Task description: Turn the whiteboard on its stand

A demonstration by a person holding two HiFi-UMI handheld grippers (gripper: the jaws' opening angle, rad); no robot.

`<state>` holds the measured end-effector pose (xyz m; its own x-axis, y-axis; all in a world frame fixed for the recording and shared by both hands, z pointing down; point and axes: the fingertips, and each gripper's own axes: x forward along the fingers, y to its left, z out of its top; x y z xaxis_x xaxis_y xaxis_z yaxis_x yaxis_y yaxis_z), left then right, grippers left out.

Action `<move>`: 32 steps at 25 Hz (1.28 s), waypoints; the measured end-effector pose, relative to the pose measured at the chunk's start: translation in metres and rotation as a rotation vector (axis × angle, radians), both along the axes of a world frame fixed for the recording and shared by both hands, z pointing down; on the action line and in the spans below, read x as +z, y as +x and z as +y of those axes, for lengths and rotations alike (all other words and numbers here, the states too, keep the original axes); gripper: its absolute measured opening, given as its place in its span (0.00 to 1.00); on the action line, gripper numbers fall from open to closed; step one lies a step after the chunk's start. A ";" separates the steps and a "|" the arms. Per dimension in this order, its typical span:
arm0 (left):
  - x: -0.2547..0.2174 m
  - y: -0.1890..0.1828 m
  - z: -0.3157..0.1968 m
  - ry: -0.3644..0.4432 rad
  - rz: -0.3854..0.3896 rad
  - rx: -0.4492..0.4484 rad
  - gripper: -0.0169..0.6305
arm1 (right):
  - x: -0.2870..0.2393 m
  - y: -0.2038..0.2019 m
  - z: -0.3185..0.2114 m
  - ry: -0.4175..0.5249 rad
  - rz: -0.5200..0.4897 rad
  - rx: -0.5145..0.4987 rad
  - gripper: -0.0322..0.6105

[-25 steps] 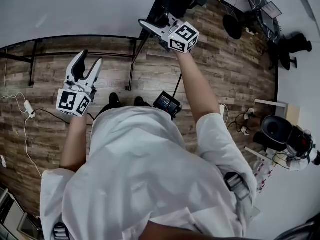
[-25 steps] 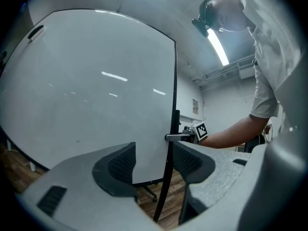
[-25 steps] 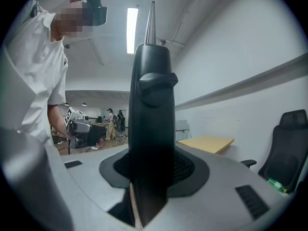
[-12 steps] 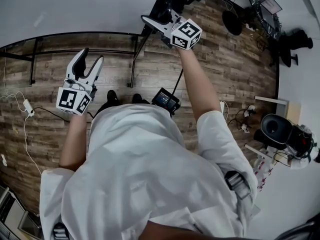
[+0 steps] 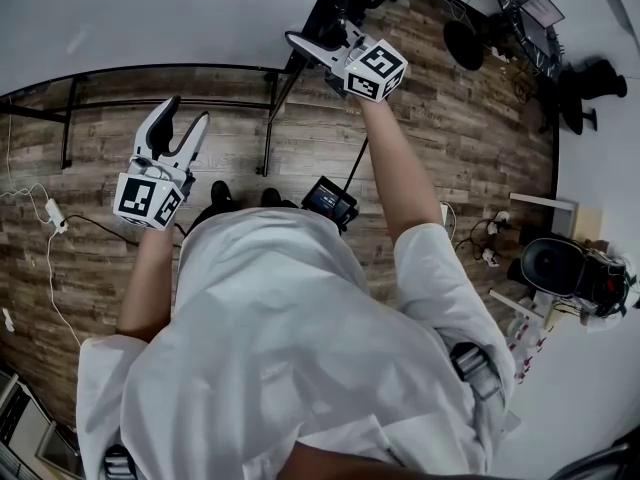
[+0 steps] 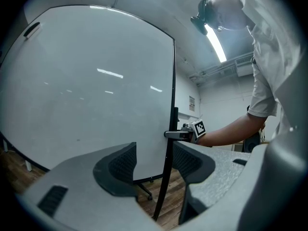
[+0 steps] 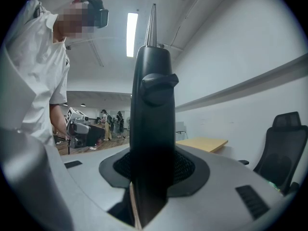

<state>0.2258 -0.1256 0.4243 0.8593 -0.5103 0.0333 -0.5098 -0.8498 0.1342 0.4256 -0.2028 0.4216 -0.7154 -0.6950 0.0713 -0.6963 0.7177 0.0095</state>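
The whiteboard (image 5: 150, 18) fills the upper left of the head view as a big pale sheet; in the left gripper view the whiteboard (image 6: 86, 90) stands upright with a black frame edge (image 6: 172, 81). My right gripper (image 5: 310, 43) is shut on that edge's black post (image 7: 153, 105), which fills the gap between its pads. The right gripper (image 6: 174, 134) also shows from the left gripper view, clamped at mid height. My left gripper (image 5: 187, 111) stands open in front of the board's face, with nothing between its pads (image 6: 118, 165).
The stand's black legs (image 5: 265, 118) reach over the wood floor. A white cable and power strip (image 5: 55, 218) lie at the left, a small black device (image 5: 333, 203) by my feet. Office chairs (image 5: 465, 48) and a wooden table (image 7: 202, 143) stand to the right.
Both grippers have shifted a little up and to the right in the head view, the right one keeping its hold on the board's edge. My feet have stepped along.
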 end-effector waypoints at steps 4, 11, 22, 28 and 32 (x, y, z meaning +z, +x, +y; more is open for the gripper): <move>0.000 0.006 0.003 -0.001 0.007 0.008 0.38 | -0.001 0.006 0.006 0.003 0.001 0.004 0.30; 0.006 0.013 0.006 -0.004 0.009 0.026 0.38 | 0.004 0.017 0.010 0.000 0.001 0.015 0.30; 0.001 0.041 0.013 -0.002 0.015 0.045 0.38 | 0.003 0.057 0.018 -0.008 -0.013 0.047 0.32; 0.006 0.048 0.021 -0.001 0.014 0.042 0.38 | 0.008 0.074 0.025 -0.012 -0.011 0.061 0.32; 0.001 0.053 0.021 -0.002 0.012 0.037 0.38 | 0.003 0.086 0.024 -0.017 -0.015 0.068 0.32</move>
<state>0.2788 -0.1045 0.4248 0.8780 -0.4781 0.0243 -0.4764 -0.8677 0.1421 0.5118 -0.1788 0.4250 -0.6678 -0.7407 0.0733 -0.7433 0.6689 -0.0129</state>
